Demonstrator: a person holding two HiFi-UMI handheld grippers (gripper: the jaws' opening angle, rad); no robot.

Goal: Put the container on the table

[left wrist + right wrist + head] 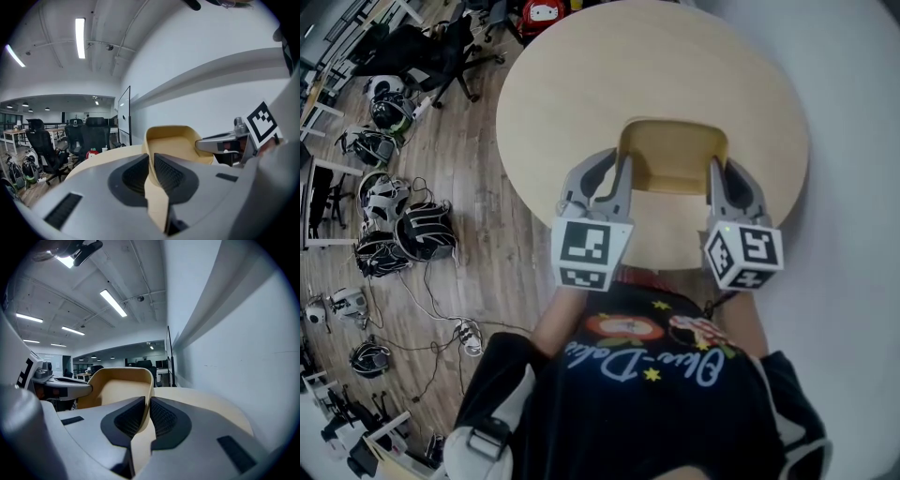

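Note:
A tan, open-topped container (pixel 673 157) hangs over the near part of the round pale wooden table (pixel 581 84). My left gripper (pixel 619 178) is shut on the container's left wall (pixel 151 154), which runs between the dark ribbed pads. My right gripper (pixel 717 183) is shut on the right wall (pixel 146 394) in the same way. The container's hollow (pixel 176 140) faces up and looks empty (pixel 117 390). Whether its bottom touches the table top is hidden from me.
A white wall (pixel 853 122) runs close along the table's right side. Left of the table lies wooden floor (pixel 478 187) with headsets (pixel 403 225), cables and black office chairs (pixel 441 47). A whiteboard (pixel 124 112) stands beyond the table.

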